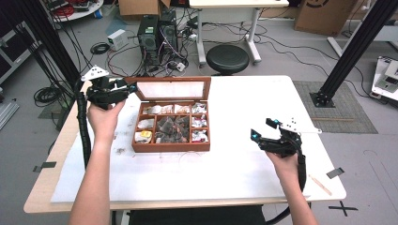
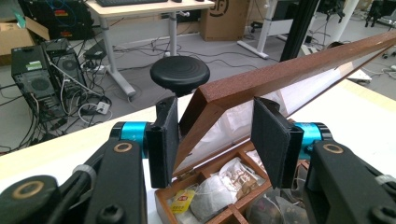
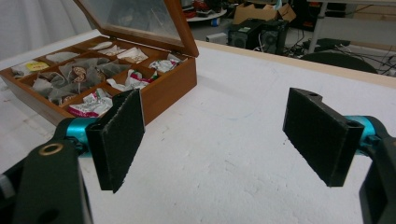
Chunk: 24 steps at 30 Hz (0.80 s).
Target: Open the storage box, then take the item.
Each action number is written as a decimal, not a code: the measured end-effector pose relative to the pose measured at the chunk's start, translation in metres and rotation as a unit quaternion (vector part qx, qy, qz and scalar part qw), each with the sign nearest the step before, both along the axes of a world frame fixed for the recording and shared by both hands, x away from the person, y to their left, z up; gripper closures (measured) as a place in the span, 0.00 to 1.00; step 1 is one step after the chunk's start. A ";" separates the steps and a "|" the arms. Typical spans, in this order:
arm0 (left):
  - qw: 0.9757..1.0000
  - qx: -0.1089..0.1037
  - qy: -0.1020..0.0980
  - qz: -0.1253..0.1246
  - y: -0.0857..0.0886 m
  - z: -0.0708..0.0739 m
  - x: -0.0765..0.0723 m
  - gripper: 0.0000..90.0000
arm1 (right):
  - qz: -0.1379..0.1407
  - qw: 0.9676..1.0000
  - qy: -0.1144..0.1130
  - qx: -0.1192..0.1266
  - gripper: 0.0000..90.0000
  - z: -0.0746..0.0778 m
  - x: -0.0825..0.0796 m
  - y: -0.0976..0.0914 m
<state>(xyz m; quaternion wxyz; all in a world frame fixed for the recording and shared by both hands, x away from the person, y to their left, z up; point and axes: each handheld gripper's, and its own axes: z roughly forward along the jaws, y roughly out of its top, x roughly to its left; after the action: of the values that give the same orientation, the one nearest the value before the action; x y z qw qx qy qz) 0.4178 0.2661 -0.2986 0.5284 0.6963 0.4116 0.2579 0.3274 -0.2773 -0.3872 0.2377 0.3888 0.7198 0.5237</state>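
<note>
A brown wooden tea box (image 1: 171, 146) sits mid-table, its compartments full of tea bags (image 1: 171, 126). Its glass-paned lid (image 1: 173, 80) stands raised at the back. My left gripper (image 1: 131, 89) is at the lid's left corner. In the left gripper view, the left gripper (image 2: 215, 140) has its pads standing apart on either side of the lid's (image 2: 289, 74) corner, the left pad close against the frame. My right gripper (image 1: 263, 129) hovers wide open over bare table to the right of the box; in the right gripper view, the right gripper (image 3: 219, 135) holds nothing, with the box (image 3: 163, 93) at the far left.
A white sheet (image 1: 244, 159) covers the table. A thin wooden stick (image 1: 320, 183) lies near the right front corner. Beyond the far edge stand a black stool (image 1: 227, 58), computer towers (image 1: 157, 33) with cables, and a black frame post (image 1: 356, 47).
</note>
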 end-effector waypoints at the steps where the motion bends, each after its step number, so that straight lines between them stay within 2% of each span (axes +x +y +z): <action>1: 1.000 -0.001 0.000 0.001 0.000 0.000 0.000 0.58 | 0.000 1.000 0.000 -0.001 0.23 0.000 0.000 0.000; 20: 1.000 0.004 0.001 -0.001 -0.001 0.000 -0.003 0.57 | 0.004 1.000 -0.001 -0.001 0.23 0.000 0.002 0.003; 24: 1.000 -0.001 -0.002 0.000 0.000 0.001 -0.003 0.57 | 0.004 1.000 -0.004 0.001 0.23 0.001 0.001 0.003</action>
<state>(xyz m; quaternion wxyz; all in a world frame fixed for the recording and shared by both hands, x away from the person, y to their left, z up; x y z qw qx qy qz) 0.4147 0.2659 -0.2977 0.5299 0.6951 0.4111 0.2588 0.3283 -0.2747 -0.3859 0.2382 0.3841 0.7200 0.5266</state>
